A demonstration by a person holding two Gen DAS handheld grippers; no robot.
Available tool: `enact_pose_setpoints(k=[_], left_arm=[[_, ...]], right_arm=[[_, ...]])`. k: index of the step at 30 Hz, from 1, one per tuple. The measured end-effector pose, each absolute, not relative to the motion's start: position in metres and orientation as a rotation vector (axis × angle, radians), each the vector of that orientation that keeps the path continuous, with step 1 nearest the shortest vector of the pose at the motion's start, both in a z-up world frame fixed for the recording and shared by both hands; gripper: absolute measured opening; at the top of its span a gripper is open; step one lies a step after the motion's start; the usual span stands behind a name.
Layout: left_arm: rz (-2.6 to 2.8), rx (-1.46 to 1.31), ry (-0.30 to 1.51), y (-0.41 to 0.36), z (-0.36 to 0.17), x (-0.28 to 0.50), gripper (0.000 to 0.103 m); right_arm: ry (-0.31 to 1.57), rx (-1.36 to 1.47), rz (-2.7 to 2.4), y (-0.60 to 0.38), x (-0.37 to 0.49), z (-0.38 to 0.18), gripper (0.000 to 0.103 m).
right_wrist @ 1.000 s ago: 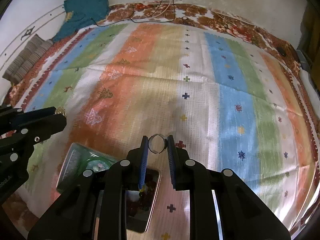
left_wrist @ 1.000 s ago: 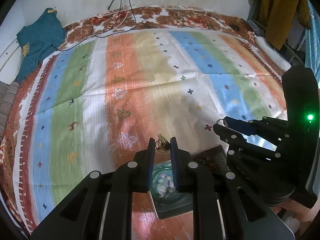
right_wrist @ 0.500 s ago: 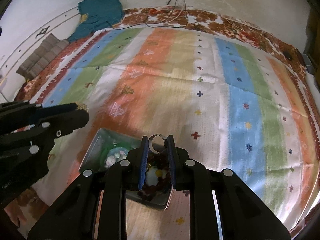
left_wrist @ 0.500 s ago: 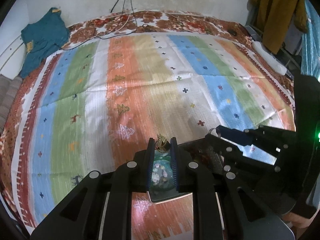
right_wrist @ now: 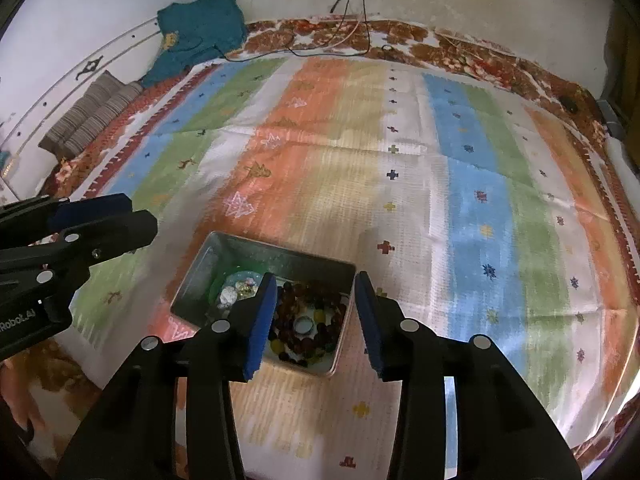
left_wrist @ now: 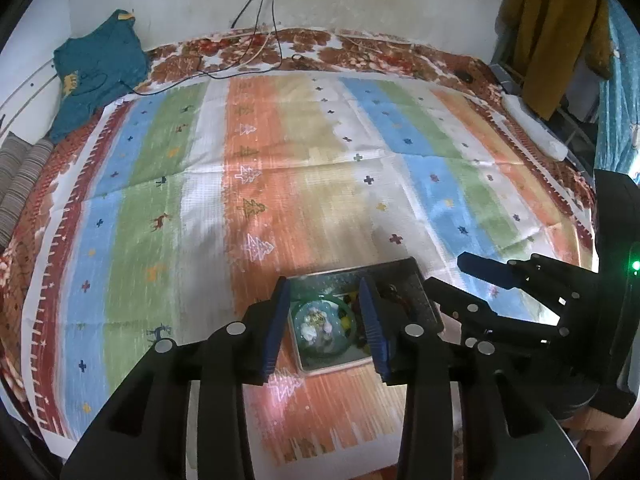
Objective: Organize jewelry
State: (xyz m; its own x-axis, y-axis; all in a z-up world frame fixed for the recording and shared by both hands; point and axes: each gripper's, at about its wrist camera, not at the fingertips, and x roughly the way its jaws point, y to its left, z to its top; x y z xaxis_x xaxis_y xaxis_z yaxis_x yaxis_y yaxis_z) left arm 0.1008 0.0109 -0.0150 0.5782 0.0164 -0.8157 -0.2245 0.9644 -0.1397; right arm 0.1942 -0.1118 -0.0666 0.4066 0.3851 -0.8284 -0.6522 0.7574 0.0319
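A: From the left wrist, our left gripper [left_wrist: 326,320] hangs over the tin [left_wrist: 356,276], which lies on the striped cloth [left_wrist: 280,160]. Its jaws have just been opening and now stand spread, with nothing between them.

B: We see the tin only in part there. The left finger hides its near-left corner, the right finger crosses its middle. Inside, a green bangle [left_wrist: 320,308] rings some pale stones; darker beads right of it are too small to tell apart.

A: Right of the tin, the right gripper [left_wrist: 452,276] reaches in from the edge. We see one blue pad clearly; its jaws look parted, but that side-on view settles little.

B: From the right wrist, our right gripper [right_wrist: 316,316] is over the tin [right_wrist: 280,256] too, its jaws just opened and spread, empty.

A: Between them lie the dark beads [right_wrist: 304,340], with a ring [right_wrist: 304,325] among them. The left finger covers the tin's middle, so the bangle [right_wrist: 218,284] shows only as a green arc.

B: Left of the tin, the left gripper [right_wrist: 124,216] pokes in, cut off by the frame. A teal garment [right_wrist: 200,36] lies far behind, by the wall.
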Motion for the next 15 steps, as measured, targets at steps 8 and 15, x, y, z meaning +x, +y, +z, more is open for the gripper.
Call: enact_pose_setpoints(k=[8, 15], left_arm=[[0.129, -0.238, 0.918, 0.004, -0.008, 0.073, 0.057], [0.123, -0.228, 0.894, -0.002, -0.006, 0.050, 0.078]], right_arm=[[0.914, -0.301, 0.688, -0.129, 0.175, -0.054, 0.055], [0.901, -0.266, 0.715, -0.143, 0.161, -0.046, 0.071]])
